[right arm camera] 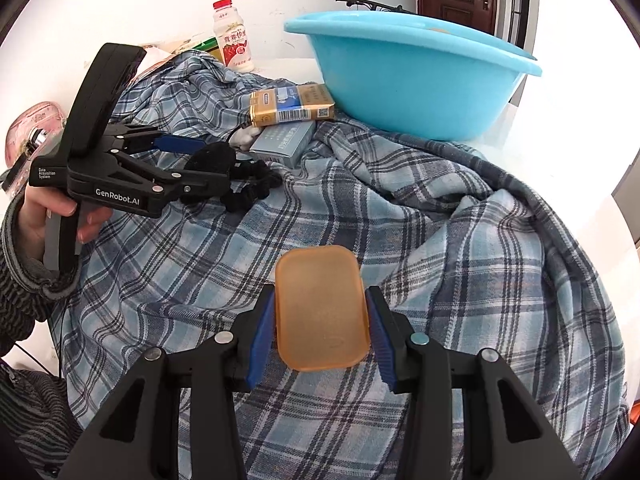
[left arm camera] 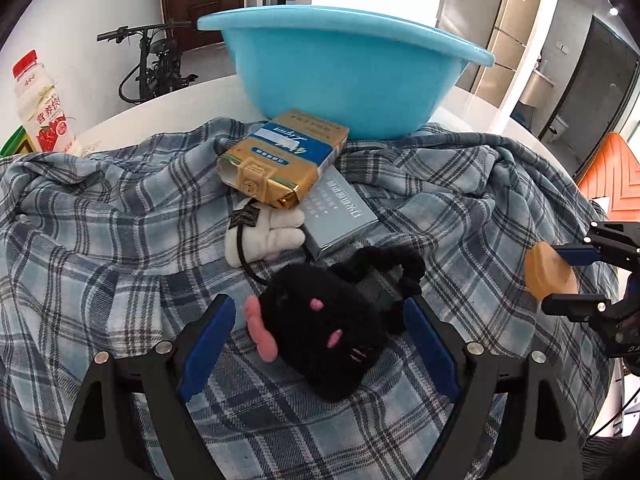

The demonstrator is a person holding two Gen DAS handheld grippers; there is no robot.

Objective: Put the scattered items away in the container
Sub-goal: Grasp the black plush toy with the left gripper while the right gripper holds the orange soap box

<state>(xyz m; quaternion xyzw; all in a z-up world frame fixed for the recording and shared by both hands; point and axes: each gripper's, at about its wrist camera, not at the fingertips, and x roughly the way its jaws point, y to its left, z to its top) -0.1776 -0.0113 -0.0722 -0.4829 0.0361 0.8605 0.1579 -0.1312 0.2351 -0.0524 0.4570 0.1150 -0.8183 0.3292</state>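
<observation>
Fingers [right arm camera: 264, 332] of the right gripper [right arm camera: 320, 328] pinch a rounded, translucent orange soap [right arm camera: 320, 312]. Left gripper [left arm camera: 316, 340] fingers spread around a fuzzy black toy [left arm camera: 324, 336] with pink patches.

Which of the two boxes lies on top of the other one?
The gold and blue box lies on top; the grey box is flat on the cloth beneath it.

Black plush [left arm camera: 324, 340] on plaid cloth [left arm camera: 100, 240] – amber soap [right arm camera: 322, 312] gripped – blue basin [left arm camera: 344, 68] upright
</observation>
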